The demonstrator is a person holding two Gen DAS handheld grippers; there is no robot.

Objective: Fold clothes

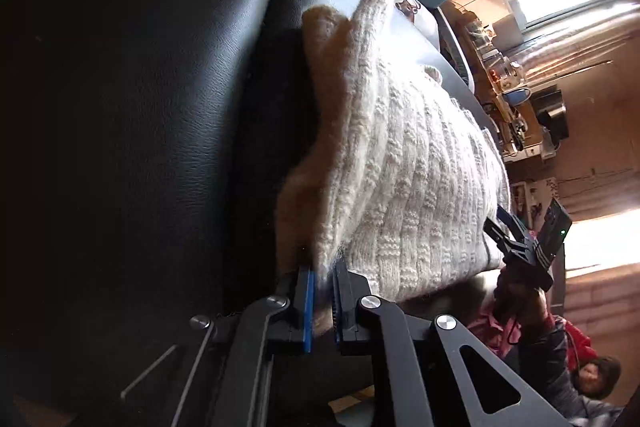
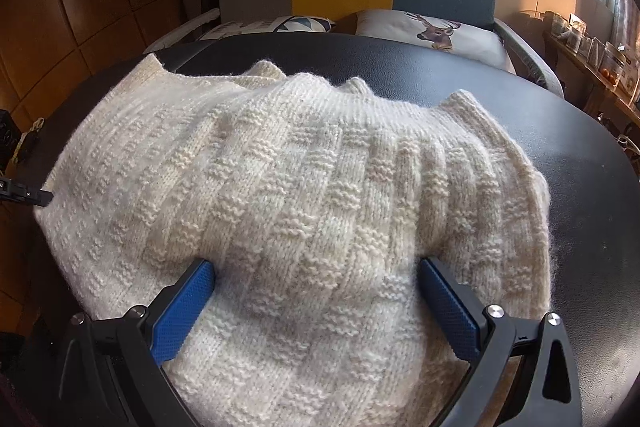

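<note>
Two grippers at work on one cream knitted sweater (image 2: 296,187), which lies bunched on the black padded table (image 2: 580,163). Left gripper (image 1: 323,303) pinches a fuzzy sweater edge between narrow jaws. Right gripper (image 2: 316,287) rests spread wide over the near knit, holding nothing. Risk: loose knit slipping free if the left pulls hard, spoiling the fold

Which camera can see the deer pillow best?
The right wrist view. The deer pillow faces that camera at the far end of the black table, with the antlered head plain to see. In the left wrist view only a sliver of it peeks out behind the sweater.
</note>
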